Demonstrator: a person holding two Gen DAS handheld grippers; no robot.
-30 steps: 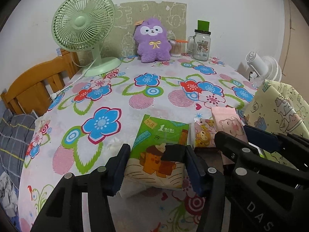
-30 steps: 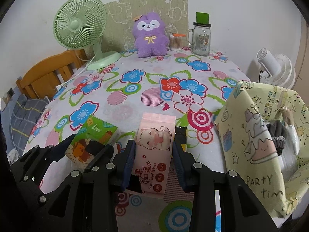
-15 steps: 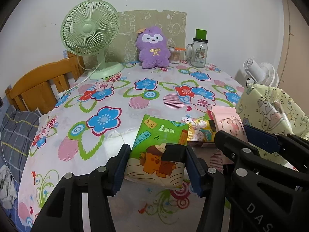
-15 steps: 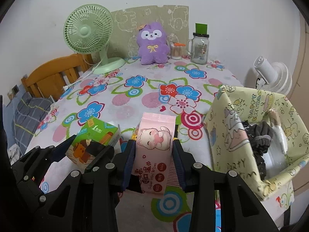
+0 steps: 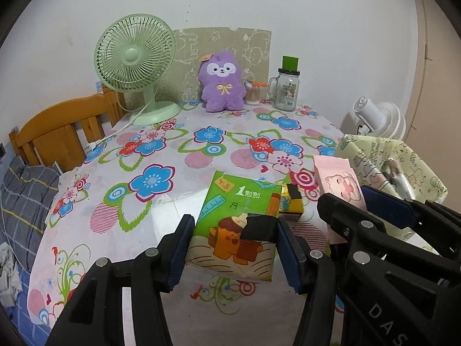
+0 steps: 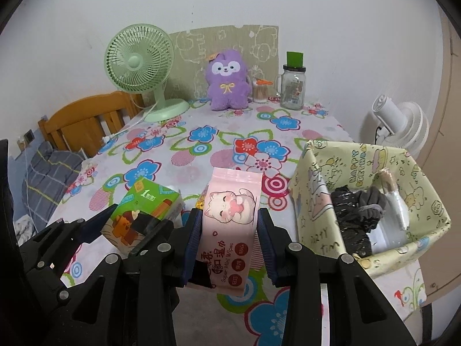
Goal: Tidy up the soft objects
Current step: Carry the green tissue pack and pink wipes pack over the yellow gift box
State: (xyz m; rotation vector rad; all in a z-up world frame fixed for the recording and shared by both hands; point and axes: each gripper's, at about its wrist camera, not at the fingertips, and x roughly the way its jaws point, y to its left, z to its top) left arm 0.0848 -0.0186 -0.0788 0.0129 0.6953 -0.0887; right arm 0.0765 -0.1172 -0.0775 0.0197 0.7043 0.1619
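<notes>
Inside fabric bin (image 6: 311, 173), black bags (image 6: 348, 216), bottle (image 6: 394, 199)

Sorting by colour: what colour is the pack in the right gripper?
Pink wipes pack with a cat picture; clearest in the right wrist view.

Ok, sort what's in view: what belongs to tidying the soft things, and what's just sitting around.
Part of the job:
green tissue pack, in the left gripper
pink wipes pack, in the right gripper
yellow fabric bin
purple plush, possibly

Just sitting there:
green fan
glass jar
cotton swabs
white fan
</notes>
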